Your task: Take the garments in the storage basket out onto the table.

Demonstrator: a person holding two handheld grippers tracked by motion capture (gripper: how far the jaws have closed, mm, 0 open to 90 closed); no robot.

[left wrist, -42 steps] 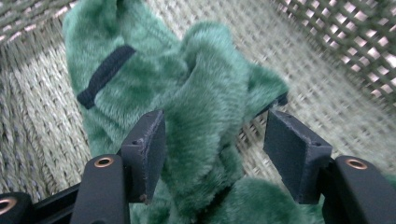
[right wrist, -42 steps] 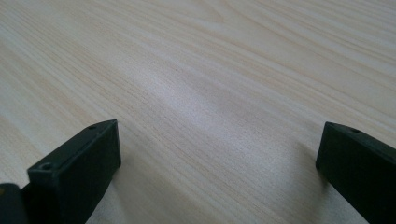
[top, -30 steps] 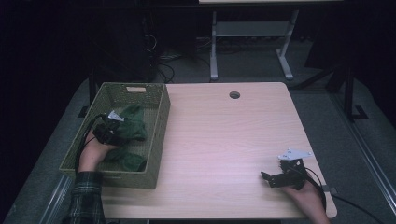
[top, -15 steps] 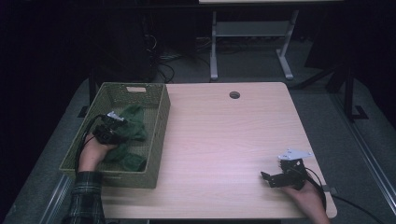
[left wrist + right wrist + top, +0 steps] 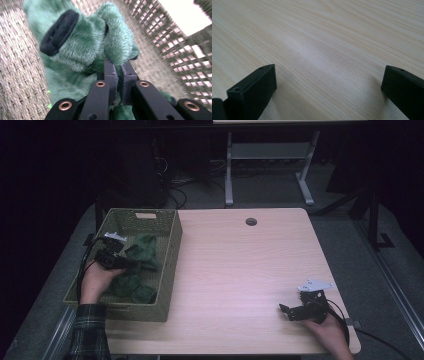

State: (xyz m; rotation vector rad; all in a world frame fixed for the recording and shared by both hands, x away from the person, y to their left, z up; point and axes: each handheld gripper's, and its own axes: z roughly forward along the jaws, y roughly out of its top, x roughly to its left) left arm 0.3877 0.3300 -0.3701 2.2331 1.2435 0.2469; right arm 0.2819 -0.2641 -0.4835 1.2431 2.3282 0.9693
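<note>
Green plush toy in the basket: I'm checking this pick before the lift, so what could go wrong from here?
1. The left tongs pinch only a fold of fur on the green plush toy, so it might slip free.
2. The toy hangs close to the woven basket wall and could snag on the rim.
3. Other green plush pieces lie beneath and might drag along.

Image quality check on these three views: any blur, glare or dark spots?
High view: dim, room behind the light wooden table nearly black, green plush toys in the woven olive basket murky. Left gripper view: sharp on the green plush toy, basket weave smeared at the right, bright blown-out patch top right. Right gripper view: soft sheen on the table grain, near jaws blurred.
</note>
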